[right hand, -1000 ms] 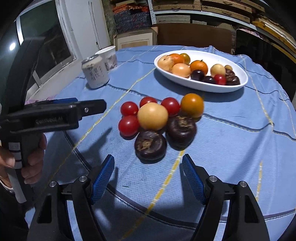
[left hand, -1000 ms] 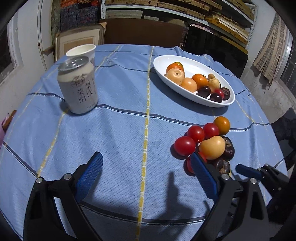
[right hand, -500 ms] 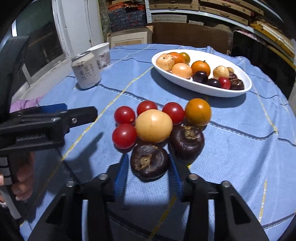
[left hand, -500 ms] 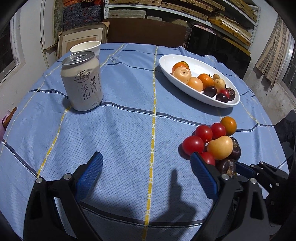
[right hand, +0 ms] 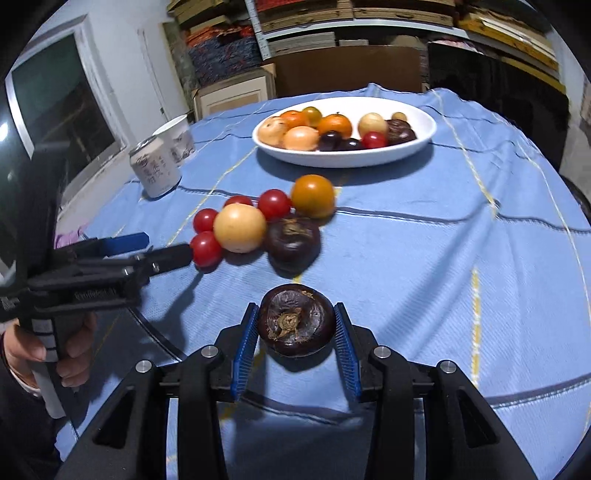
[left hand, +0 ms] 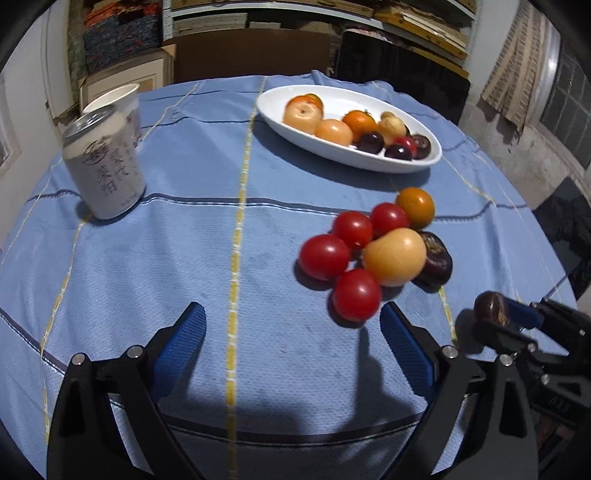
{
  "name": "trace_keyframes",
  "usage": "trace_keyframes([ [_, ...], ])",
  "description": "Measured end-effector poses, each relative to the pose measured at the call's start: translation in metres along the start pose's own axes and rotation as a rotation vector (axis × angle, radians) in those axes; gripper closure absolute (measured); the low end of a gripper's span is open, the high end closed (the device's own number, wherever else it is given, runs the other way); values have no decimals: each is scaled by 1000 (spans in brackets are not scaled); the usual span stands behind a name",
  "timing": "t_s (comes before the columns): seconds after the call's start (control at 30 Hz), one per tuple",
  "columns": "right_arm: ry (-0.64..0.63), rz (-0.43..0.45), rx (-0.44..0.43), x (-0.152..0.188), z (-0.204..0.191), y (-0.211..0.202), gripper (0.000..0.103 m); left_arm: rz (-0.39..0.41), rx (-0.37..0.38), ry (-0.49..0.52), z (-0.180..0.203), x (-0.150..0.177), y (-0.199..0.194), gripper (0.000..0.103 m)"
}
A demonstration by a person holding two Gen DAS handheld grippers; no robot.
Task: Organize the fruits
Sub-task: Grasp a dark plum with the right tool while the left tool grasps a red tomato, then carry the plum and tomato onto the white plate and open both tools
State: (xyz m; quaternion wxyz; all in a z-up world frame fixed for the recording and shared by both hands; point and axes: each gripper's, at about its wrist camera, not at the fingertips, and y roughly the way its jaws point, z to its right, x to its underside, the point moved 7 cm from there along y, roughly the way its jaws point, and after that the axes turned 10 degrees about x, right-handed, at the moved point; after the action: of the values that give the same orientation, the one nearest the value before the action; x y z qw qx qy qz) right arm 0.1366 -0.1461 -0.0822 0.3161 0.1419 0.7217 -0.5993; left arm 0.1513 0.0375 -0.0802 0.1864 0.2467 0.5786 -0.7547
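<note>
Two blue pads of the right gripper (right hand: 296, 334) pinch a dark purple fruit (right hand: 296, 318), which sits squarely between them, clear of the loose pile of fruit (right hand: 266, 223) ahead. The left gripper (left hand: 291, 343) hangs with its jaws spread and nothing between them, just short of the nearest red tomato (left hand: 356, 294). A blue striped tablecloth (left hand: 207, 240) also carries a white oval dish (right hand: 421, 146) of fruit, a can (left hand: 105, 168) and a paper cup (left hand: 123, 101); cluttered shelves (right hand: 332, 22) stand behind.
</note>
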Motion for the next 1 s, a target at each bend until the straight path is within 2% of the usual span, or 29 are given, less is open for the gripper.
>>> trace_keyframes([
  [0.1, 12, 7, -15, 2, 5, -1, 62, -8, -4, 22, 11, 0, 4, 10],
  [0.13, 16, 9, -22, 2, 6, -1, 62, -16, -2, 29, 15, 0, 7, 16],
  [0.17, 21, 13, -32, 2, 6, -2, 62, -28, -5, 35, 18, 0, 11, 30],
  [0.2, 25, 16, -40, 2, 6, -2, 62, -49, -9, 41, 20, 1, 16, 38],
  [0.4, 33, 23, -65, 2, 8, -6, 62, -55, -67, 53, 29, -9, 27, 43],
  [0.43, 35, 23, -65, 2, 9, -6, 62, -58, -68, 55, 31, -11, 29, 47],
  [0.47, 38, 23, -67, 2, 10, -6, 62, -56, -62, 58, 33, -13, 30, 59],
  [0.53, 41, 22, -68, 2, 12, -6, 62, -50, -44, 73, 37, -14, 30, 76],
  [0.7, 43, 28, -68, 1, 13, -9, 62, -59, -40, 106, 41, -8, 25, 76],
  [0.83, 46, 34, -64, 0, 17, -11, 62, -65, -7, 75, 36, -3, 11, 76],
  [1.0, 58, 49, -55, -5, 24, -18, 62, -33, 25, 41, 27, -7, -11, 76],
])
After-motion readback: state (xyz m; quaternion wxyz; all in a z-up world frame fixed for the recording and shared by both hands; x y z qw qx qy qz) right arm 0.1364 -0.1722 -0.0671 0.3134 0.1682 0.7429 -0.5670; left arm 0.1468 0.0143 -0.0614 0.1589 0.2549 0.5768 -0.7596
